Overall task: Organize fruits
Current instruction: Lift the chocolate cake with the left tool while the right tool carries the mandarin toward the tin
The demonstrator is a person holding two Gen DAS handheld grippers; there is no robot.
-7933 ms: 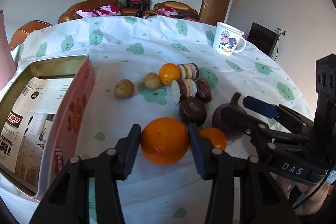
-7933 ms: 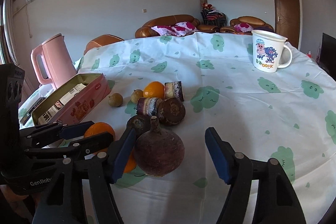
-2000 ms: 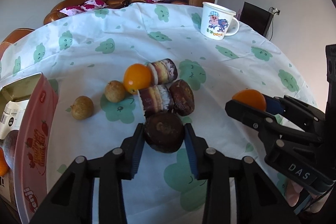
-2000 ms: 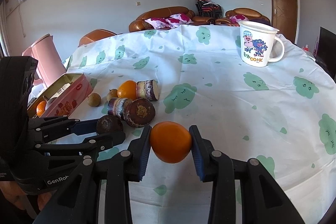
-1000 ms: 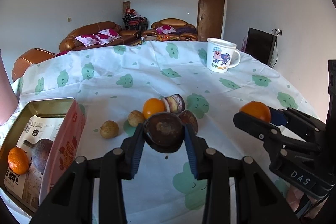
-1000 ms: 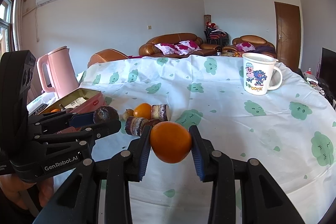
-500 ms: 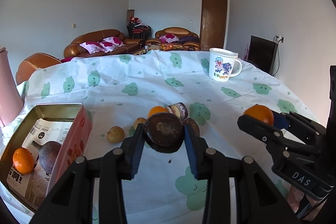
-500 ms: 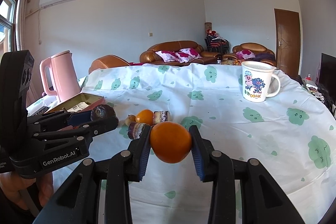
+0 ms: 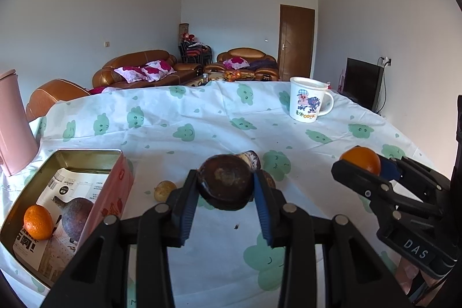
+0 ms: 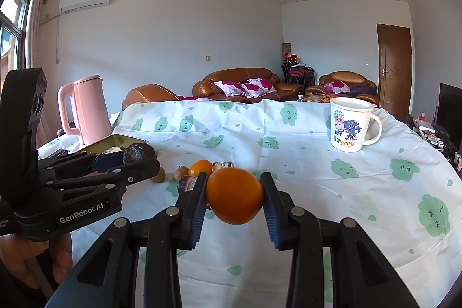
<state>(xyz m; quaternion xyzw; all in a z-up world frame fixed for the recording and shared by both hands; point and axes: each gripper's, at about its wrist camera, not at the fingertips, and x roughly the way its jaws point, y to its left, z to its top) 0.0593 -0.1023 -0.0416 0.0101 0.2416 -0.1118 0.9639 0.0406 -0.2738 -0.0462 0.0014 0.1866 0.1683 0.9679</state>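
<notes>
My left gripper (image 9: 225,186) is shut on a dark brown round fruit (image 9: 226,182), held above the tablecloth. The same fruit (image 10: 135,153) shows at the left in the right wrist view. My right gripper (image 10: 234,194) is shut on an orange (image 10: 234,195), also lifted off the table; that orange (image 9: 361,159) appears at the right in the left wrist view. An open pink tin box (image 9: 112,192) at the left holds a small orange (image 9: 37,221) and a dark beet-like root (image 9: 76,217). Several fruits stay on the cloth: a small tan one (image 9: 164,189), an orange (image 10: 200,166) and dark cut pieces (image 10: 187,182).
A white cartoon mug (image 10: 350,126) stands on the far right of the table (image 10: 361,192). A pink kettle (image 10: 85,108) stands at the far left behind the tin. A hand (image 10: 57,259) holds the left gripper's handle. Sofas and a door lie beyond the table.
Both views have tipped upward a little, showing more wall and ceiling. Each gripper keeps its fruit in the same grip, and the tin has slid slightly right in the left wrist view.
</notes>
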